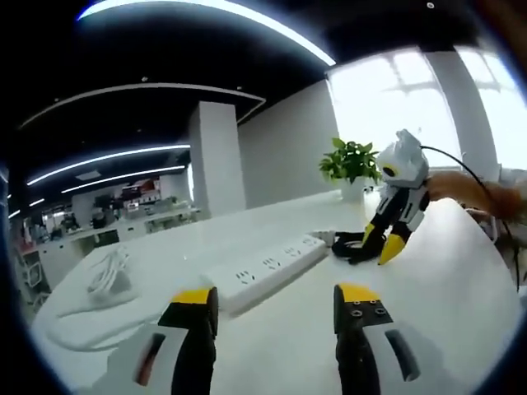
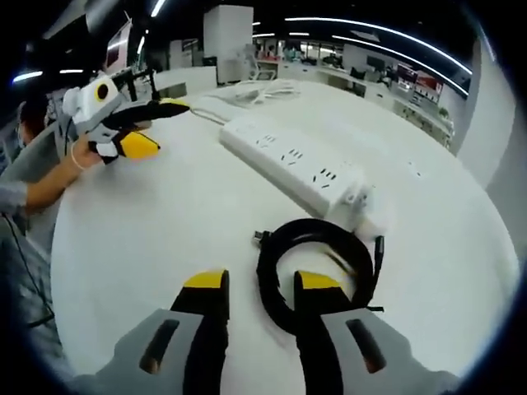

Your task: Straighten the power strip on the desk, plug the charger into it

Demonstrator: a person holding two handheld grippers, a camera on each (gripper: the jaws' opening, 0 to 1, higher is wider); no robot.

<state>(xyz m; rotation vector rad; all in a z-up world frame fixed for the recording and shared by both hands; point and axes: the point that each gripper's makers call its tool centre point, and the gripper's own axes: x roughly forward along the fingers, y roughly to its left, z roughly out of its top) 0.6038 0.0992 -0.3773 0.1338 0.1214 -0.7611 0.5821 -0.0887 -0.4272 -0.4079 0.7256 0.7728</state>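
Power strip [image 2: 292, 167]: white, grey socket slots. Coiled cable [image 2: 317, 271]: black. Tabletop [image 2: 165, 230]: plain white. Charger with cord [image 1: 107, 276]: white. Left gripper [image 1: 276, 300]: black fingers [image 1: 196, 325], yellow tips, grey body. Right gripper [image 2: 262, 288]: same colouring. Potted plant [image 1: 350, 160]: green leaves, white pot.

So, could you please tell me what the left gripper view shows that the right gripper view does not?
Left gripper view alone: a green potted plant by the bright window, and the right gripper over the coiled black cable.

Right gripper view alone: the black cable's loop seen close, the gripper's right jaw inside it, and the left gripper held by a person's hand.

Both: the long white power strip, the white round desk and a bundled white cord.
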